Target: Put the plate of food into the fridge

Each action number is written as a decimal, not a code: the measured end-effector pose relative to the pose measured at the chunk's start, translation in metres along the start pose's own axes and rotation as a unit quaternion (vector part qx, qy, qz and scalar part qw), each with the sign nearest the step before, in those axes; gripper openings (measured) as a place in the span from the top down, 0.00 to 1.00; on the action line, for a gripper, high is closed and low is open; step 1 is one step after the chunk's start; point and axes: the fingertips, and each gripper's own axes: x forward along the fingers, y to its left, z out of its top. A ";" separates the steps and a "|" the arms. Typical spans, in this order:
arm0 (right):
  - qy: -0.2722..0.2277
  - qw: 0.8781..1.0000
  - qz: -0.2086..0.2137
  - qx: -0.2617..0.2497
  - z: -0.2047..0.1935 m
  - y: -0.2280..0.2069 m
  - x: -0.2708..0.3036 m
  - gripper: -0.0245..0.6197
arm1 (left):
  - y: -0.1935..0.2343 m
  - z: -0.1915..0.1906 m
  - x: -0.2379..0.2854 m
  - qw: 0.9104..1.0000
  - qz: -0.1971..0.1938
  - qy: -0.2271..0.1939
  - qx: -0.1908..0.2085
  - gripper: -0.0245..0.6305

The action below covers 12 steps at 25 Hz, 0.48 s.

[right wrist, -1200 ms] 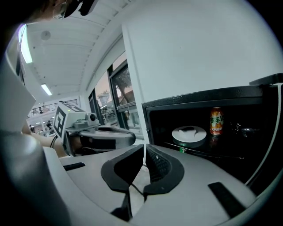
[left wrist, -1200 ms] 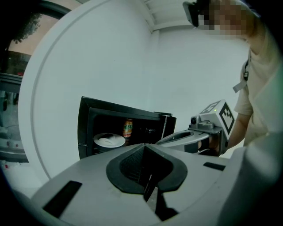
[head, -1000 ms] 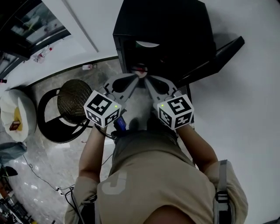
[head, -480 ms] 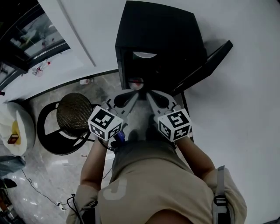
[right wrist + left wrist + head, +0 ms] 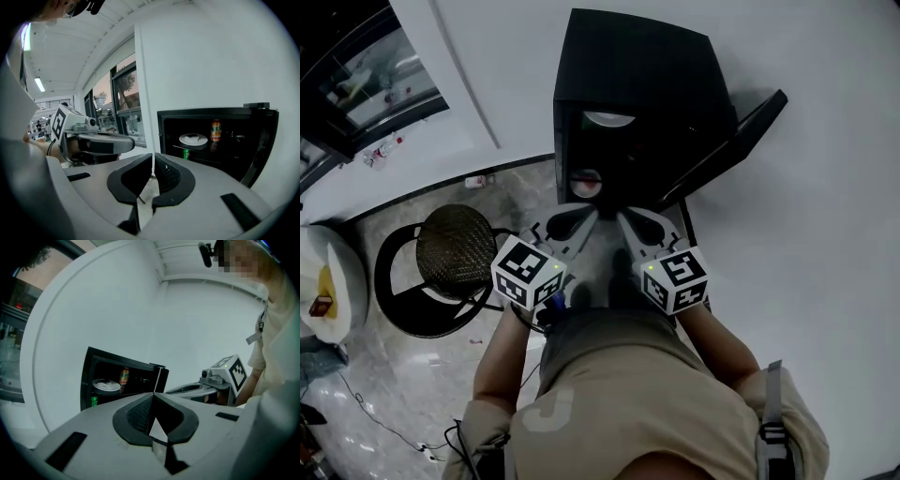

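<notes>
Well, both claws are pressed together with nothing in them. The left gripper (image 5: 153, 394) shows its pads meeting in its own view, and the right gripper (image 5: 153, 154) leaves only a hairline slit between its pads.

From the head view I see the fridge (image 5: 637, 94) from above as a black box against the white wall. Its door (image 5: 733, 139) is swung wide to the right, and both grippers are held side by side just in front of the opening. That view gives me only a pale sliver of the plate (image 5: 607, 119) in the dark interior.

The gripper views fill in the inside. In the right gripper view the plate sits on the upper shelf, well apart from both claws, with an orange can (image 5: 215, 130) standing just beside it on the same shelf. A green can (image 5: 185, 153) stands on the level below (only its top part shows above my gripper's body). Something pale lies on the plate, but I cannot tell what it is.

The left gripper view shows the same shelf from the other side, with the door nearly edge-on.

Only the head view shows the floor: a round woven stool (image 5: 455, 239) stands to the left of the person's legs, on the marbled tiles.
</notes>
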 end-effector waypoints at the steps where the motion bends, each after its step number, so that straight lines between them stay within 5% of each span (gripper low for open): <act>1: 0.001 1.000 -0.001 0.000 -0.001 0.001 -0.001 0.92 | -0.001 -0.001 -0.001 1.000 -0.003 0.000 -0.002 0.95; 12: 0.002 0.999 -0.036 0.012 -0.013 -0.006 -0.017 0.92 | -0.016 -0.015 0.003 1.000 -0.018 0.014 -0.009 0.95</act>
